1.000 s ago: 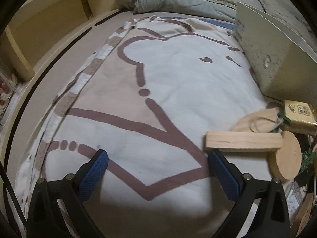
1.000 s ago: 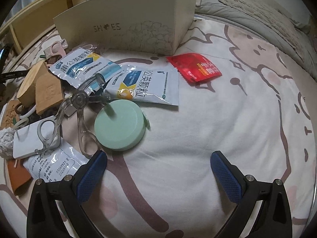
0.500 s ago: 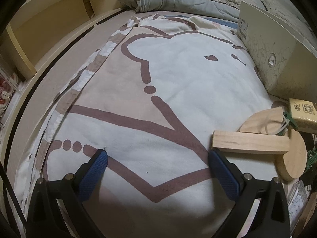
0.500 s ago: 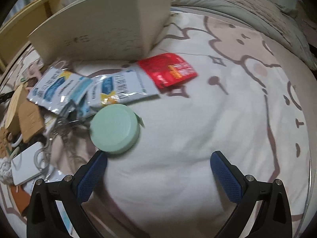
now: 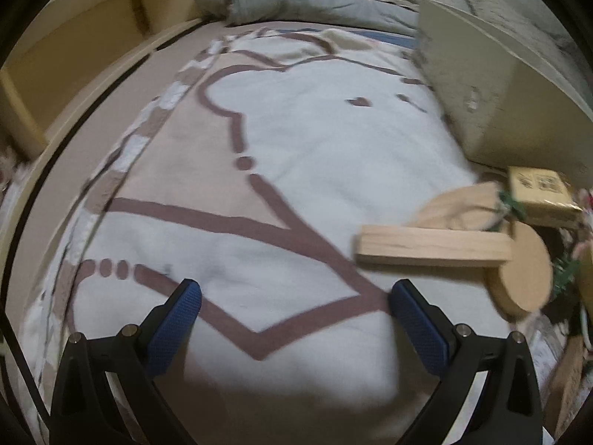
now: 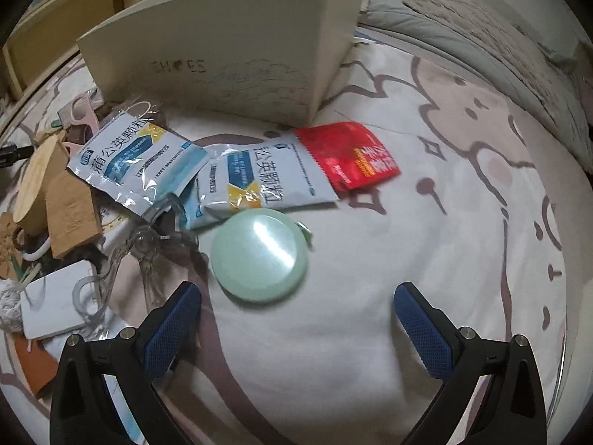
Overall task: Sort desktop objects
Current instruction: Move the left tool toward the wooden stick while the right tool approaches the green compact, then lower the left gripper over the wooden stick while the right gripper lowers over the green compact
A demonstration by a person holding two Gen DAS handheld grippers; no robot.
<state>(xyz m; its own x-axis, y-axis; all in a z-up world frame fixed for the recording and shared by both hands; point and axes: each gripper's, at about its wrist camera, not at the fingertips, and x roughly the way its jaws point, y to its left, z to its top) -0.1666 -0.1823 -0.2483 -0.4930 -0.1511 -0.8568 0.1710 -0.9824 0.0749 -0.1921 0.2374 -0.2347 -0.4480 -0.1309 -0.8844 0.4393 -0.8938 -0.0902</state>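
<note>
Right gripper (image 6: pixel 296 296) spread wide, empty, low over the bed (image 6: pixel 426 259) just behind a green round case (image 6: pixel 259 256) (packets (image 6: pixel 259 178) beyond). Left gripper (image 5: pixel 294 294) likewise wide and empty, wooden block (image 5: pixel 433 246) just right.

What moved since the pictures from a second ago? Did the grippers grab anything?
Only the cameras swung about. Nothing was grabbed: the left hand-held gripper and right hand-held gripper are both open and empty. The green round case, red packet and wooden block lie where they were.
</note>
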